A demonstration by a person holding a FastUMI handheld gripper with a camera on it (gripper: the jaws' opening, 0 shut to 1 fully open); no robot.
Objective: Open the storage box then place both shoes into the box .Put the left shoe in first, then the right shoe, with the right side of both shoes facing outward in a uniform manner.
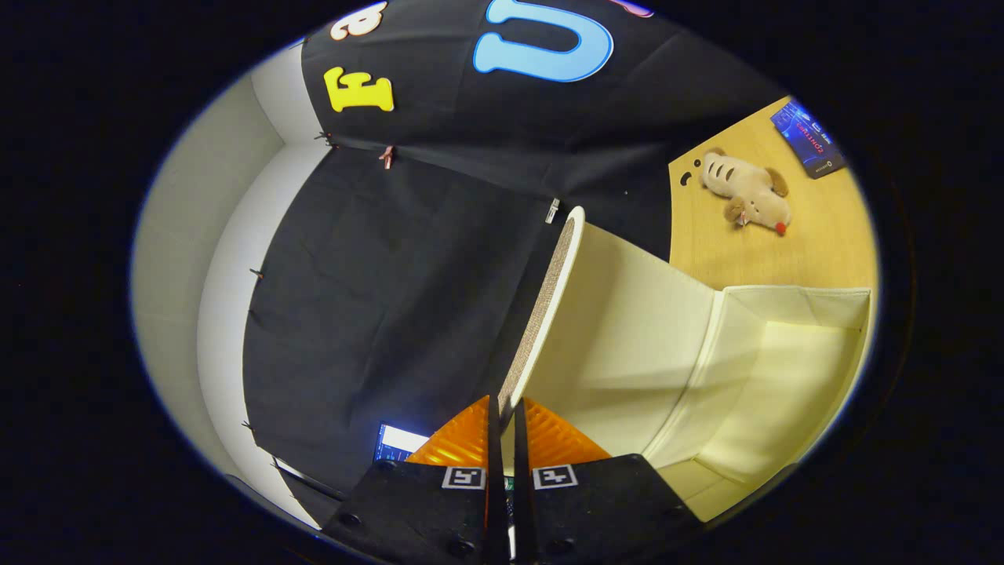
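Two orange ribbed fingers (471, 439) nearly together, gripper (506, 428) pinching the lid (549, 298) edge of the cream fabric box (784, 369). Lid stands upright, woven outer face. Box open just right of fingers. Plush toy (745, 196) beyond on wooden table (823, 243).

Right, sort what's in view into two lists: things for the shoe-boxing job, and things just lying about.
For the job:
- cream fabric storage box, open
- its woven-edged lid flap, raised, pinched at its edge
- orange-fingered gripper, shut on the flap

Lying about:
- beige plush toy animal with a red nose, on the wooden table
- dark blue booklet, beyond the toy
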